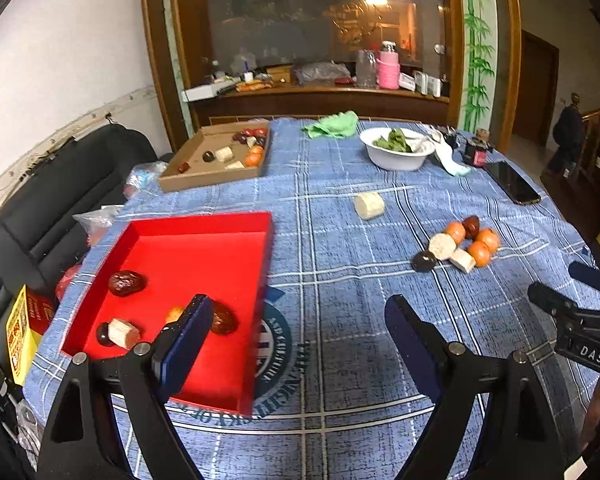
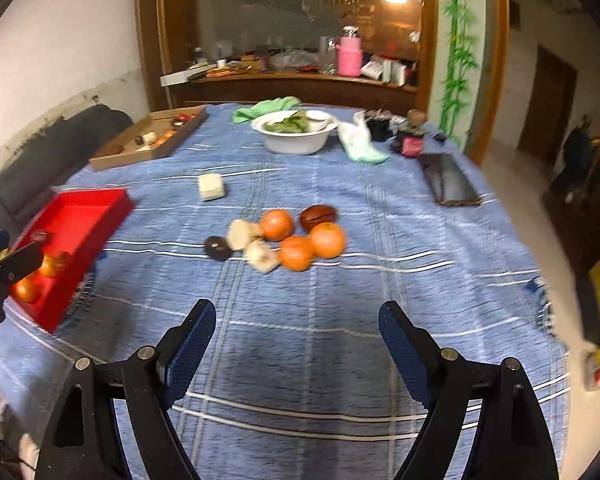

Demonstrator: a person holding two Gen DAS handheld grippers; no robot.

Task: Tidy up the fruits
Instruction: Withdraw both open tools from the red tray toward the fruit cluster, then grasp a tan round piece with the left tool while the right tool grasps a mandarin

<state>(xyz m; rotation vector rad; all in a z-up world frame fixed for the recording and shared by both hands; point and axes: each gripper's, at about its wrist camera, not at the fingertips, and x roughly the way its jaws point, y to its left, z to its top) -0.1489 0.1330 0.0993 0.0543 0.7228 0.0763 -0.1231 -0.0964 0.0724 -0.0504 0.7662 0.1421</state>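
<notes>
Red tray (image 1: 204, 248) sits at the surface's left edge, already holding dates and a few pieces. Left gripper (image 1: 300, 320) hovers beside it, fingers wide and empty; right gripper (image 2: 296, 320), equally wide, faces the fruit cluster (image 2: 284, 240), likely next.

From my left wrist view, the only lettering I can read cleanly is "DAS" in white capitals on the black body of the right gripper (image 1: 568, 292), at the right edge. The blue checked tablecloth (image 1: 340, 240) carries a round dark-blue emblem (image 1: 274, 350) just right of the red tray (image 1: 204, 224); its ring of capitals is upside down and partly covered, so I cannot make out words. At the near left, a yellow and red box (image 1: 22, 332) has print too small to read. In the blurred right wrist view I can read nothing.
</notes>
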